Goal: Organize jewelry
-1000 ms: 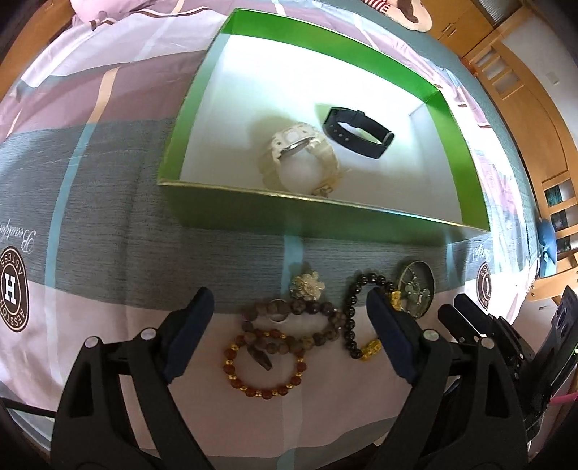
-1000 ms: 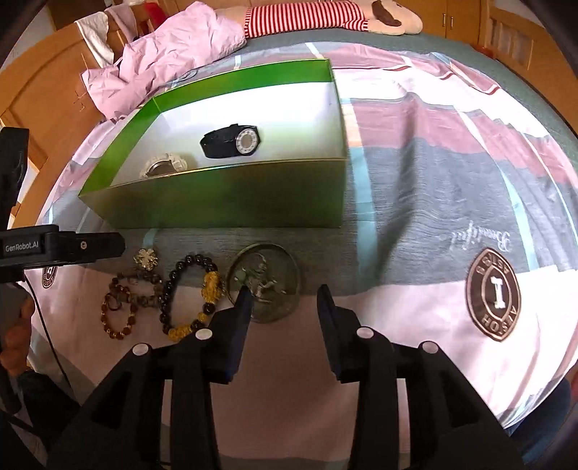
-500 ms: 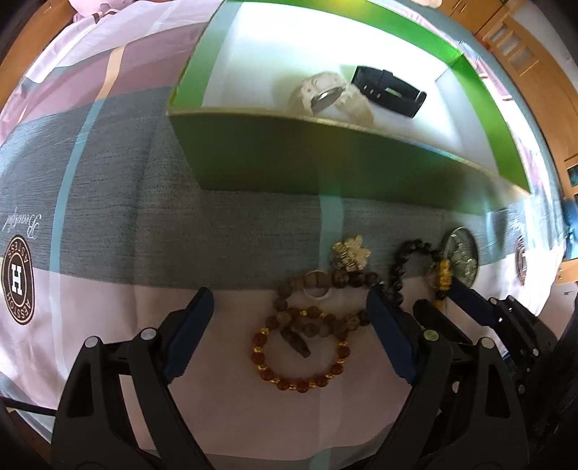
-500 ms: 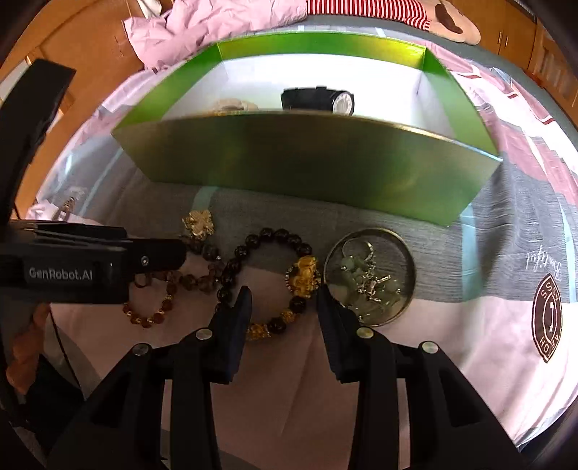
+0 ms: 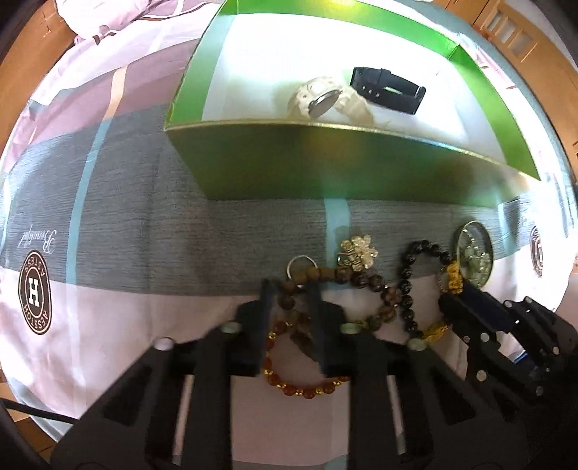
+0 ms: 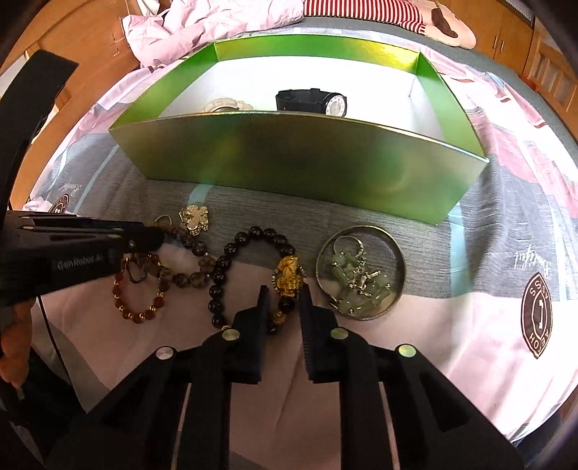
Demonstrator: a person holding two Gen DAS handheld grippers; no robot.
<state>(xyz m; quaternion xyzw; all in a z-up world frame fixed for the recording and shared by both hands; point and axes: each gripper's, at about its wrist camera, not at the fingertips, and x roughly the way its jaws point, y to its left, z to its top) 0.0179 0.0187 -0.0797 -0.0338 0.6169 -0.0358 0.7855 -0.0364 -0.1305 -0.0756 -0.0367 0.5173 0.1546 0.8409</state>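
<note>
A green box (image 5: 296,162) on the bed holds a white watch (image 5: 321,97) and a black watch (image 5: 388,90). In front of it lie a brown bead bracelet (image 5: 346,278), an amber bead bracelet (image 6: 139,289), a gold flower brooch (image 6: 195,217) and a black bead bracelet with gold charms (image 6: 249,274). My left gripper (image 5: 289,289) is closed around the brown bead bracelet near its silver ring (image 5: 301,264). My right gripper (image 6: 283,293) is closed around the black bracelet's gold charm (image 6: 288,274).
A round metal dish (image 6: 361,271) with jade pieces and a key ring sits right of the black bracelet. The box's near wall (image 6: 296,162) stands just beyond the jewelry. Crumpled pink bedding (image 6: 216,21) and wooden furniture lie behind the box.
Both grippers moved down and forward onto the jewelry. The left jaws closed from wide open onto the brown bracelet. The right jaws narrowed around the gold charm of the black bracelet.
</note>
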